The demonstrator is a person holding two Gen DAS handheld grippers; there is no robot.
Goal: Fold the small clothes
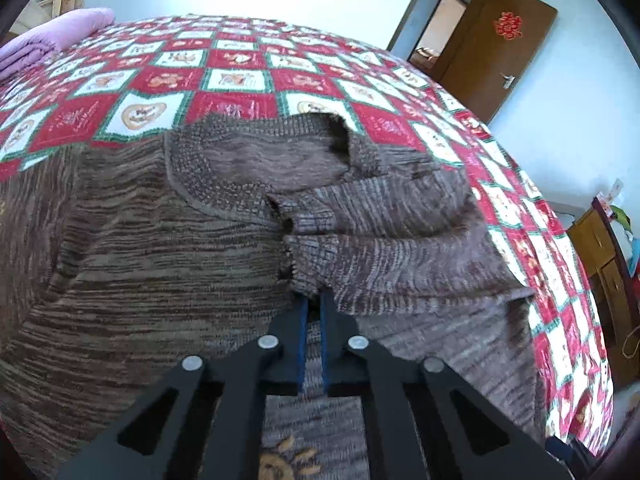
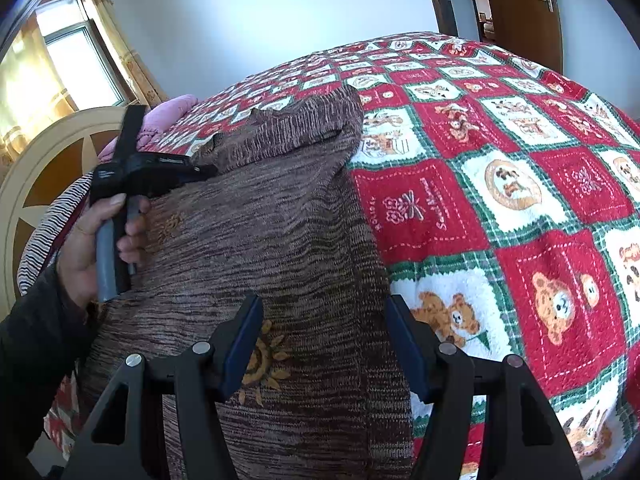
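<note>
A brown knit sweater (image 1: 160,248) lay flat on a quilt (image 1: 240,68), filling the lower half of both wrist views. Its yarn was streaked in dark and pale brown, ribbed at the cuffs and collar, with an orange sun-like motif (image 2: 262,364) stitched into the body. In the left view both sleeves lay folded across the chest, cuffs meeting near the centre, one cuff just above the other.

The left gripper (image 1: 314,300) was closed on the lower cuff (image 1: 310,268): its blue-padded fingers (image 1: 303,320) stood almost parallel with only a narrow slit between them, and their tips vanished under the ribbed edge at 12 o'clock from the gripper. In the right view the same gripper (image 2: 200,170) showed at 10 o'clock, its grey handle wrapped by the left hand (image 2: 100,248).

The right gripper (image 2: 324,344) hung spread wide over the sweater's lower body, its blue pads (image 2: 240,348) well apart and holding nothing; whether they touched the knit could not be told. The motif sat just beside the left pad, and the sweater's straight ribbed edge ran between the two pads.

The quilt was a soft terry check of red and white squares edged in green, printed with teddy bears. A pink blanket (image 1: 52,40) lay folded at 10 o'clock in the left view, and a brown door (image 1: 500,48) stood open at 1 o'clock.
</note>
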